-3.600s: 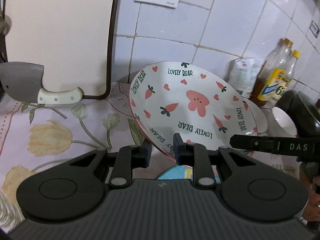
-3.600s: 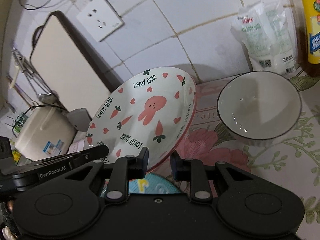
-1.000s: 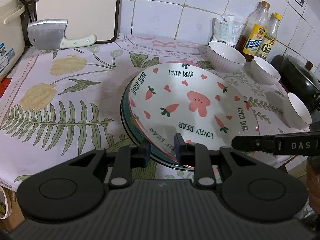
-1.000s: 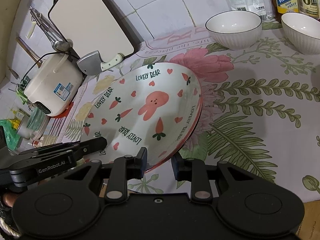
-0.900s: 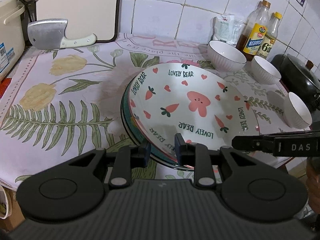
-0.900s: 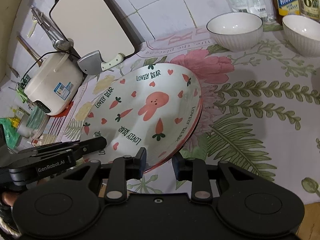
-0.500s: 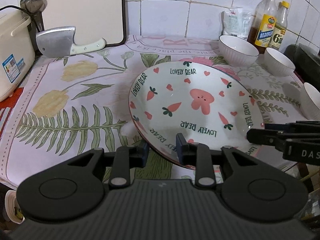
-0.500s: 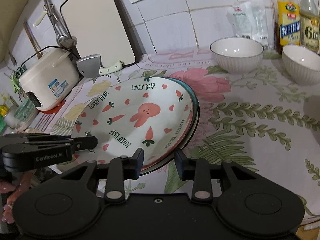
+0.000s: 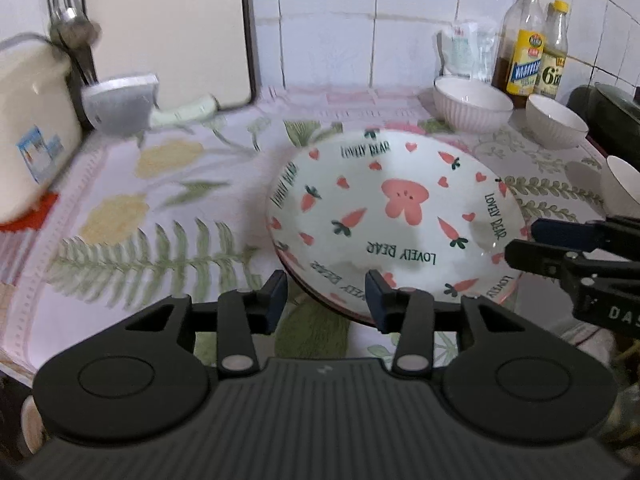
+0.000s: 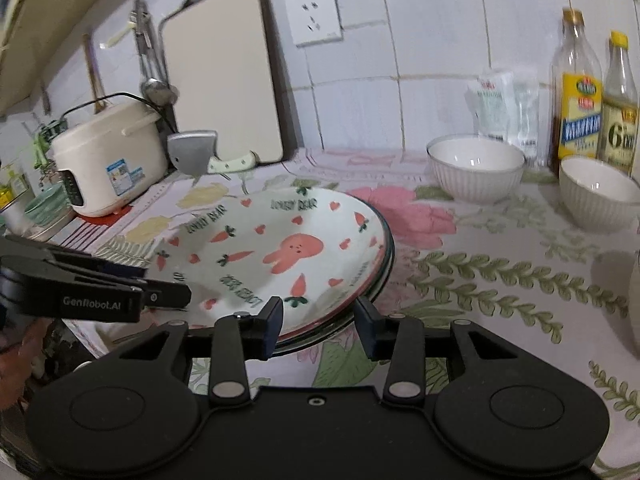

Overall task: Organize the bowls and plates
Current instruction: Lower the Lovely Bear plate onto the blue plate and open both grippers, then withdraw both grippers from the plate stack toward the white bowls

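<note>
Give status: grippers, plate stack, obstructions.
Left gripper and right gripper both opening, pads off the rim. Bunny plate down flat on the plate stack, near counter edge. White bowls behind; nothing blocking.

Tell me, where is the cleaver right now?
In the right wrist view the cleaver sits at the back left of the counter, propped against the cutting board, just right of the rice cooker.

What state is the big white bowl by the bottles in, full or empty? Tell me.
Empty. The big white bowl stands upright on the flowered cloth, and only its bare glazed inside shows.
</note>
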Tool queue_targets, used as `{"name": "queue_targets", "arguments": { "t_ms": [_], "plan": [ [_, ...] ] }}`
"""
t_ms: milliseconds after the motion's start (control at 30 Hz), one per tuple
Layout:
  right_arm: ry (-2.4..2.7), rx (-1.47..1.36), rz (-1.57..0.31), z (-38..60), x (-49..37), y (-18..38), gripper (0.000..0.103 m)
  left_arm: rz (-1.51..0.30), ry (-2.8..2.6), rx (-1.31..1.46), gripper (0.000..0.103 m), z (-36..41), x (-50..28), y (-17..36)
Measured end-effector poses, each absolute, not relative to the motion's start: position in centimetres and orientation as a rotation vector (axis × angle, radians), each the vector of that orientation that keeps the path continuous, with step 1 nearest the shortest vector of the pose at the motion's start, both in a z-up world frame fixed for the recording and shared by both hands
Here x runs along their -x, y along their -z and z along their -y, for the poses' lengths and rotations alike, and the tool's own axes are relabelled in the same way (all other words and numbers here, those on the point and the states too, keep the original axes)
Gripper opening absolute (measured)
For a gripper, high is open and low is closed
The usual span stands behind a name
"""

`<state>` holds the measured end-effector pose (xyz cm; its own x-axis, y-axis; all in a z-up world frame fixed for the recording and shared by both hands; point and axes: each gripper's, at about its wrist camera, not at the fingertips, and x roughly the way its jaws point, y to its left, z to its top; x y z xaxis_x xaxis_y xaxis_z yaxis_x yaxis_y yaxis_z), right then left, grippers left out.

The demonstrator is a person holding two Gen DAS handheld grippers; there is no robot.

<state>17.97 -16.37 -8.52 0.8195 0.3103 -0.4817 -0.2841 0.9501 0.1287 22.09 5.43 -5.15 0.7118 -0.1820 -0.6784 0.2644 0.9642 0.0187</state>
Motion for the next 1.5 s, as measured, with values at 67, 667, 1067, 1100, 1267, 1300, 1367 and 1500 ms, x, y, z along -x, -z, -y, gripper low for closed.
{"name": "queue_targets", "arguments": {
  "t_ms": [67, 667, 1067, 1100, 1267, 1300, 1367, 1500],
  "plan": [
    [-0.322, -0.012, -0.475, 16.2, -17.1, 8.0, 0.046, -0.697, 0.242, -0.128, 0.049, -5.4, -20.9, 4.4],
    [-0.303, 0.158, -0.329, 17.7, -8.4, 2.1, 0.07, -0.591, 0.348, -0.063, 0.082, -4.2, -12.4, -1.2],
    [-0.267, 0.17, -0.283, 22.3, -2.4, 0.5, 0.091, -0.53, 0.426, -0.097, 0.1, -0.4, -6.7, -2.4],
    [-0.266, 0.17, -0.282, 22.7, -2.0, 0.5, 0.092, -0.53, 0.427, -0.098, 0.1, 0.0, -6.5, -2.4],
    [-0.249, 0.169, -0.274, 25.2, -0.7, 1.3, 0.094, -0.536, 0.464, -0.085, 0.1, 2.4, -5.9, -1.8],
    [-0.245, 0.171, -0.272, 25.6, -0.6, 1.4, 0.094, -0.536, 0.475, -0.084, 0.1, 3.0, -5.8, -1.6],
    [-0.237, 0.178, -0.268, 26.6, -0.5, 2.0, 0.095, -0.539, 0.488, -0.075, 0.1, 4.1, -5.9, -1.2],
    [-0.225, 0.201, -0.268, 28.3, -0.7, 3.5, 0.095, -0.556, 0.508, -0.053, 0.1, 6.4, -6.8, -0.1]
  ]
}}
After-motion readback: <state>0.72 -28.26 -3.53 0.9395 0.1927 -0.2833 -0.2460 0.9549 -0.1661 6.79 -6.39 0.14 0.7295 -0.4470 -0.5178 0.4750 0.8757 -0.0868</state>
